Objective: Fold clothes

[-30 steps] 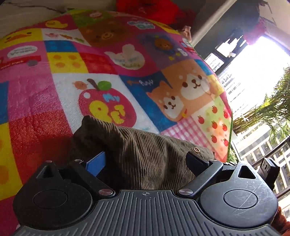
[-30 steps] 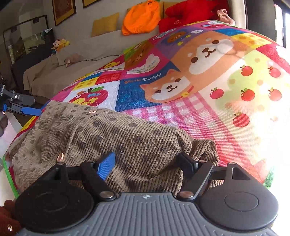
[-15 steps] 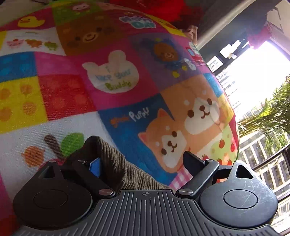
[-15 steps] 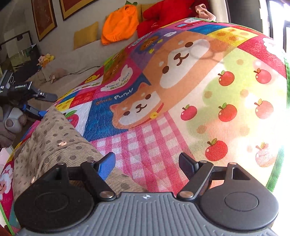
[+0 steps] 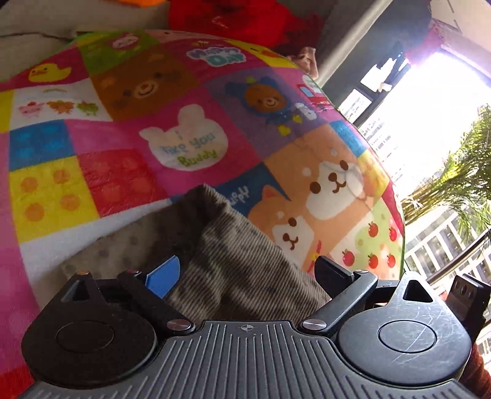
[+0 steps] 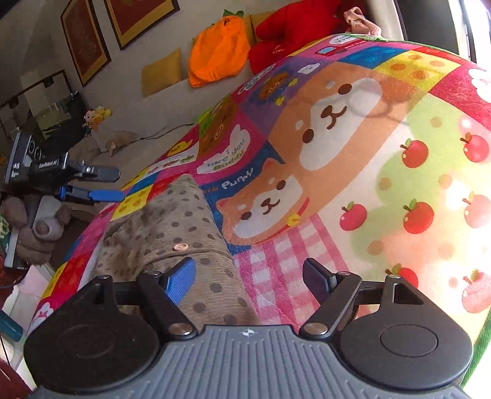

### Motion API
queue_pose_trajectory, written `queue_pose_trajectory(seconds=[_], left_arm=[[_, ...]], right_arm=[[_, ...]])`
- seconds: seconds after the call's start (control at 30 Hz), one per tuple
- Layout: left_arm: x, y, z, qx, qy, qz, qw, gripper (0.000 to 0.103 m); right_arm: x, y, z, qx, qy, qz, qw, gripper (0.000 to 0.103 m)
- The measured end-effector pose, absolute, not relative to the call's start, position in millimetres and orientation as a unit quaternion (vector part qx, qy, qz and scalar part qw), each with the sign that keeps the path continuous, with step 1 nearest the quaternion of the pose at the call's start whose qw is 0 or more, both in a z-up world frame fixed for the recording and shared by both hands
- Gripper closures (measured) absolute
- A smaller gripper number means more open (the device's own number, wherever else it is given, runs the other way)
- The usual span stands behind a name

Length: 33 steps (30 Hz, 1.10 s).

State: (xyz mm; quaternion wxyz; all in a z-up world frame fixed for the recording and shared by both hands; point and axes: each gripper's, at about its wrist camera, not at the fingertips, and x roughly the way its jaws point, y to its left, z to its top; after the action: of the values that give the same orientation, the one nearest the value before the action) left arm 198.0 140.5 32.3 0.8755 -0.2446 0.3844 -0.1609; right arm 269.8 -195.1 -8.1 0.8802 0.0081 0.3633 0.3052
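A brown corduroy garment with dark dots (image 6: 172,227) lies as a narrow folded strip on the bright patchwork cartoon blanket (image 6: 399,184), a button showing near its near end. My right gripper (image 6: 248,276) is open just above its near end. The blue finger (image 6: 181,282) is over the cloth and the black finger is over the pink check. In the left wrist view the garment (image 5: 239,245) appears between the wide-apart fingers of my left gripper (image 5: 247,273). From the right wrist view that left gripper (image 6: 115,184) hovers open to the left of the garment, holding nothing.
The blanket (image 5: 122,172) covers a sofa-like surface. An orange cushion (image 6: 218,58), a red plush (image 6: 294,27) and a yellow cushion (image 6: 161,72) sit at the back. A grey stuffed toy (image 6: 36,224) lies off the left edge. A bright window (image 5: 429,107) is at the right.
The garment was spread wide under both grippers; now it lies narrower and folded. Both grippers have lifted and tilted toward the far side of the blanket, staying open.
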Motion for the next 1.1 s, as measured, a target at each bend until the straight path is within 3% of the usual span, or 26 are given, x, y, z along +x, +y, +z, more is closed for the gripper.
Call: queue_pose_trajectory(seconds=[0.17, 0.33, 0.43, 0.5, 0.57, 0.67, 0.73, 0.83, 0.9, 1.0, 1.07, 1.1], left_arm=[[148.9, 162.3, 7.0, -0.279, 0.411, -0.139, 0.857, 0.005], [146.7, 163.1, -11.6, -0.309, 0.406, -0.144, 0.848, 0.006], [156.8, 159.4, -16.6, -0.306, 0.397, -0.132, 0.855, 0.013], [166.6, 156.4, -16.6, -0.298, 0.389, -0.132, 0.862, 0.014], [183.0, 153.5, -17.4, -0.288, 0.389, -0.139, 0.864, 0.019], [215.3, 152.7, -17.7, -0.279, 0.382, -0.125, 0.872, 0.031], [237.9, 155.3, -14.9, -0.281, 0.371, -0.103, 0.879, 0.032], [251.9, 158.4, 1.7, -0.309, 0.342, -0.109, 0.88, 0.029], [248.6, 151.1, 17.0, -0.309, 0.323, -0.129, 0.885, 0.018], [234.9, 127.6, 33.0, -0.285, 0.315, -0.173, 0.888, 0.012], [222.0, 107.1, 35.6, -0.269, 0.319, -0.215, 0.883, 0.011], [216.2, 96.5, 35.7, -0.261, 0.321, -0.236, 0.879, 0.01]], right_arm=[[307.6, -137.6, -5.9, -0.013, 0.378, 0.348, 0.858, 0.025], [345.8, -82.0, -6.7, -0.031, 0.4, 0.386, 0.831, 0.025], [365.7, -65.1, -22.0, -0.023, 0.45, 0.387, 0.804, 0.028], [363.8, -64.7, -25.2, -0.021, 0.448, 0.39, 0.805, 0.042], [354.7, -68.1, -21.3, -0.029, 0.424, 0.396, 0.814, 0.071], [358.7, -80.8, -11.7, 0.0, 0.402, 0.383, 0.832, 0.089], [370.3, -95.5, -6.3, 0.025, 0.392, 0.363, 0.845, 0.092], [387.2, -121.3, -1.9, 0.049, 0.382, 0.311, 0.869, 0.093], [392.2, -137.9, -2.1, 0.056, 0.375, 0.284, 0.881, 0.091], [386.5, -162.8, 1.4, 0.089, 0.373, 0.286, 0.878, 0.078], [369.8, -177.8, 11.6, 0.097, 0.353, 0.298, 0.881, 0.053], [357.5, -184.5, 17.2, 0.089, 0.34, 0.299, 0.887, 0.05]])
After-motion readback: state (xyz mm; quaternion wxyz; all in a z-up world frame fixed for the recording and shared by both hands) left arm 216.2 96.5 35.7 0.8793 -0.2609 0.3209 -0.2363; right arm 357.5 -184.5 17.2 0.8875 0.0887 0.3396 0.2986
